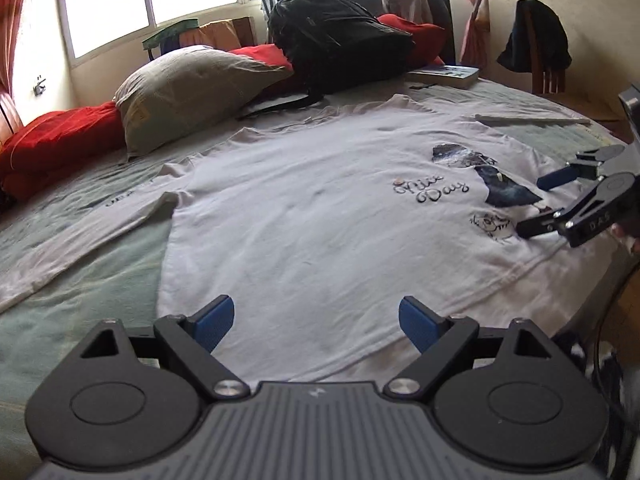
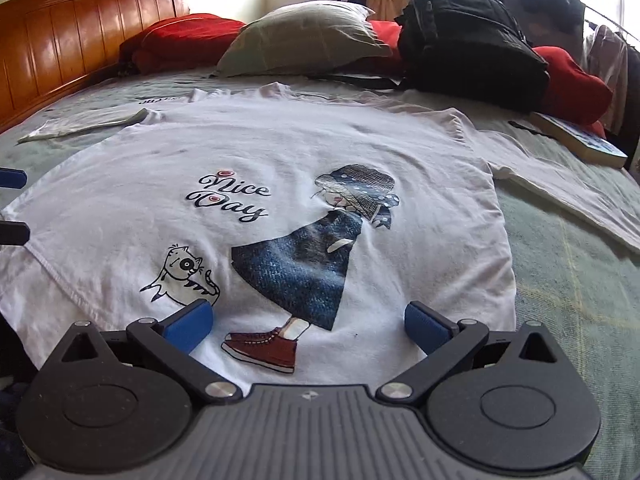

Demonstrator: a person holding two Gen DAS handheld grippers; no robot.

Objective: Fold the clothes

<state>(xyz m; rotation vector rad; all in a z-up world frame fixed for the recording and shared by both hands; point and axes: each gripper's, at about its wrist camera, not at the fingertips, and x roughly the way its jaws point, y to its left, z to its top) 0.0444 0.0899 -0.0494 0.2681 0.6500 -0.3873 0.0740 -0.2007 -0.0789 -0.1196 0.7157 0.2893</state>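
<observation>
Bedroom, with a bed (image 2: 568, 280) under a green cover carrying the work. White shirt (image 2: 280, 152) lies spread flat, print side up, sleeves out to the sides, near a black backpack (image 2: 468, 40) and pillow (image 2: 304, 36). Left claw (image 1: 316, 322) and right claw (image 2: 308, 322) both stand apart, empty, over the near hem. Fabric looks light, limp and non-slippery; best pinched at hem corners or shoulder seams, probably sagging when lifted.

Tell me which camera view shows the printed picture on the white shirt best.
The right wrist view. There the printed picture lies near centre, and the girl, the cat and "Nice Day" show whole on the white shirt. The left wrist view shows it small and slanted at the right, partly hidden behind the right gripper.
</observation>
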